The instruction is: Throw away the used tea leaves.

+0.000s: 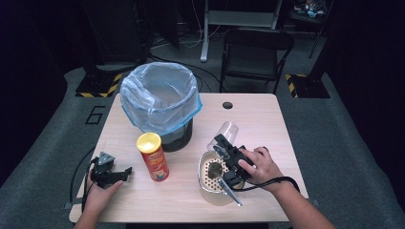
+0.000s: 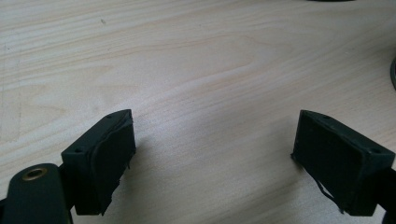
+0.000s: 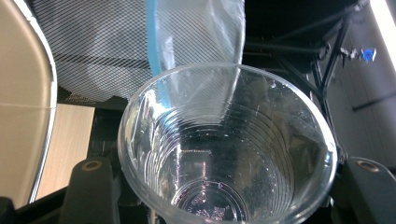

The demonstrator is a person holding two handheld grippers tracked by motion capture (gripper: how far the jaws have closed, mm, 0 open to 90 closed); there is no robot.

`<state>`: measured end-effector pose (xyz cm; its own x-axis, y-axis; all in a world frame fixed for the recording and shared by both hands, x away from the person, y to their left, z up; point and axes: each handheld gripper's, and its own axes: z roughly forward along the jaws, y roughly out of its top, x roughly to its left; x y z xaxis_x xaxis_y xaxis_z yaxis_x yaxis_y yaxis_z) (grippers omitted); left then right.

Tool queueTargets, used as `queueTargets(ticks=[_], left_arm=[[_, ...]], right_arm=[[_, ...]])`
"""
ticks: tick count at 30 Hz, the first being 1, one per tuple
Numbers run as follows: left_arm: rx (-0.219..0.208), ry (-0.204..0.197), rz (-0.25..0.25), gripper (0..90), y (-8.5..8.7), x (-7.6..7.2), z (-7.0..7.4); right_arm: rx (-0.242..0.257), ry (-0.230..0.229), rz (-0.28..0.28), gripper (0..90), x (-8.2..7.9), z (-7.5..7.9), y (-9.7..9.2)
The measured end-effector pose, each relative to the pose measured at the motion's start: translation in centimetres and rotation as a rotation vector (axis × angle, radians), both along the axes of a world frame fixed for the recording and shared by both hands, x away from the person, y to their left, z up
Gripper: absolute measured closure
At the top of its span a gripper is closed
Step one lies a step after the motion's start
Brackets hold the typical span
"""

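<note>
Nearest the high camera, two forearms entered from the bottom edge, each hand carrying a gripper. Left gripper [image 1: 125, 171] rested on the wooden table [image 1: 267, 119] near its front left corner, its jaws spread wide with nothing but bare tabletop between them; in the left gripper view the two black pads [image 2: 112, 154] stood well apart over the wood grain. Right gripper [image 1: 220, 142] was clamped on a clear plastic cup [image 1: 226, 133], held tilted on its side above the far rim of a metal strainer bowl [image 1: 206, 177], whose perforated floor carried a small dark scrap. In the right gripper view the clear plastic cup [image 3: 229, 149] showed its open mouth toward the lens, its ribbed wall seated between the jaws, with a mesh waste bin [image 3: 98, 51] and its blue liner beyond. On the table, a red snack can with a yellow lid [image 1: 153, 156] stood upright between the two grippers, just in front of the bin [image 1: 160, 98]. A folding chair [image 1: 255, 55] stood beyond the far table edge.
</note>
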<state>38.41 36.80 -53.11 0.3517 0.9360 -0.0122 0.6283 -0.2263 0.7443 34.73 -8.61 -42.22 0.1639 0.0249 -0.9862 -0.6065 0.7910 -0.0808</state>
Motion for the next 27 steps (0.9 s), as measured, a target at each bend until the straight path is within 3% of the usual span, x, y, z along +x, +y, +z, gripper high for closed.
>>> queueTargets(ticks=[1,5,11,13,20,26,27], left_arm=[[0.000,0.000,0.000,12.7,0.0,0.0,0.0],[-0.001,0.001,0.000,12.7,0.0,0.0,0.0],[-0.002,0.001,0.000,12.7,0.0,0.0,0.0],[-0.003,0.001,0.000,12.7,0.0,0.0,0.0],[-0.001,0.000,0.000,12.7,0.0,0.0,0.0],[-0.001,0.000,0.000,12.7,0.0,0.0,0.0],[-0.003,0.002,0.000,12.7,0.0,0.0,0.0]], right_arm=[[0.047,0.035,-0.005,33.5,0.1,0.0,0.0],[0.135,0.077,-0.026,33.4,0.0,0.2,-0.1],[0.231,0.131,-0.033,33.4,-0.1,0.6,-0.2],[0.324,0.175,-0.040,33.4,-0.2,1.2,-0.3],[0.550,0.349,0.002,33.6,0.1,2.8,-0.7],[0.630,0.411,0.028,33.3,0.5,3.8,-0.9],[0.666,0.459,0.047,33.3,0.6,4.2,-1.0]])
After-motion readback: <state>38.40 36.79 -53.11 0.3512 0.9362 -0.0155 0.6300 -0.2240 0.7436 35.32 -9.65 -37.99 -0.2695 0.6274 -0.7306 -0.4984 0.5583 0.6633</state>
